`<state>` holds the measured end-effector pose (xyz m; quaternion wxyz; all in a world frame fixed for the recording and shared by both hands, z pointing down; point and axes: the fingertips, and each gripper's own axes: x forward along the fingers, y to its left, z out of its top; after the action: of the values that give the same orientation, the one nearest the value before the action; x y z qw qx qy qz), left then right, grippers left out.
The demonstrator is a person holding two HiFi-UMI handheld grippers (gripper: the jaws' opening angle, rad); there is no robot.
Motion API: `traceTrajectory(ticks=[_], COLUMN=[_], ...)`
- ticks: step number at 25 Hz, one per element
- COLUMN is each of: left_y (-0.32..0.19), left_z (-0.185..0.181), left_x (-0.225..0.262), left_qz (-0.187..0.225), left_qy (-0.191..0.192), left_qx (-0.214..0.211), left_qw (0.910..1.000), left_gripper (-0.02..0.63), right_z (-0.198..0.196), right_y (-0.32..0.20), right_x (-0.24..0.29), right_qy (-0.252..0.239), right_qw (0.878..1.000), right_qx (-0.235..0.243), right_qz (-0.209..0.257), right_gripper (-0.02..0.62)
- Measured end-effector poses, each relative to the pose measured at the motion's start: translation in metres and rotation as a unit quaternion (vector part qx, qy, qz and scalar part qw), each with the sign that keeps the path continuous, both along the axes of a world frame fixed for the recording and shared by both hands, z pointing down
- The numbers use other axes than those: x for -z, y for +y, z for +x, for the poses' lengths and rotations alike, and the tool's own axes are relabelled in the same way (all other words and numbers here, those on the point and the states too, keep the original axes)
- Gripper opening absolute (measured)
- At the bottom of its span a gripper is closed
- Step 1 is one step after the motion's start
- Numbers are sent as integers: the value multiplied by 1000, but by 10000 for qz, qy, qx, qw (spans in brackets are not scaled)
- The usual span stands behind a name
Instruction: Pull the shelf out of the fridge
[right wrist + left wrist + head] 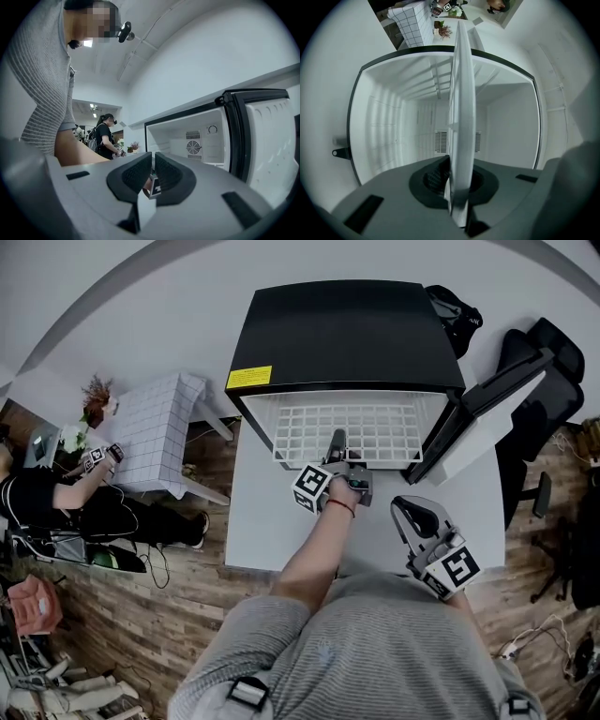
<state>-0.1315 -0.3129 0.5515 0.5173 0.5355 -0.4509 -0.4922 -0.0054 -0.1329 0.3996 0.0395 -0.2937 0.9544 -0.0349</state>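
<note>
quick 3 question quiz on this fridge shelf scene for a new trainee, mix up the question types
1. True or false: the left gripper is clamped on the front edge of the shelf.
2. In the head view, the door of the fridge stands: A) shut; B) open at the right; C) open at the left.
3. Fill in: the right gripper, held back from the fridge with its jaws close together, holds ____.

Key: 1 true; 2 B; 3 nothing.
</note>
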Motion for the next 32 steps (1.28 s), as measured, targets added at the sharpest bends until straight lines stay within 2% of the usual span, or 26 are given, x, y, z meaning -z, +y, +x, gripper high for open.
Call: traceTrajectory(ticks=[7,12,17,32], left_y=[10,15,18,23], left_z=[0,0,0,1], left_x=[0,-1,-1,0], left_qz=[-15,-30,-32,-105], left_qy=[2,12,32,36], left_qx=[13,32,21,-2], left_qw=[10000,10000,10000,9999], left_gripper=[35,35,35,35], right_z=[-2,3,-3,-5], right_y=[5,4,9,8], right_x=[0,-9,-2,0], right_qy=[107,244,121,71], right_qw=[9999,9997,9999,9999], right_qx=[78,-39,90,49], right_qz=[72,-2,75,61], right_gripper=[14,14,14,14])
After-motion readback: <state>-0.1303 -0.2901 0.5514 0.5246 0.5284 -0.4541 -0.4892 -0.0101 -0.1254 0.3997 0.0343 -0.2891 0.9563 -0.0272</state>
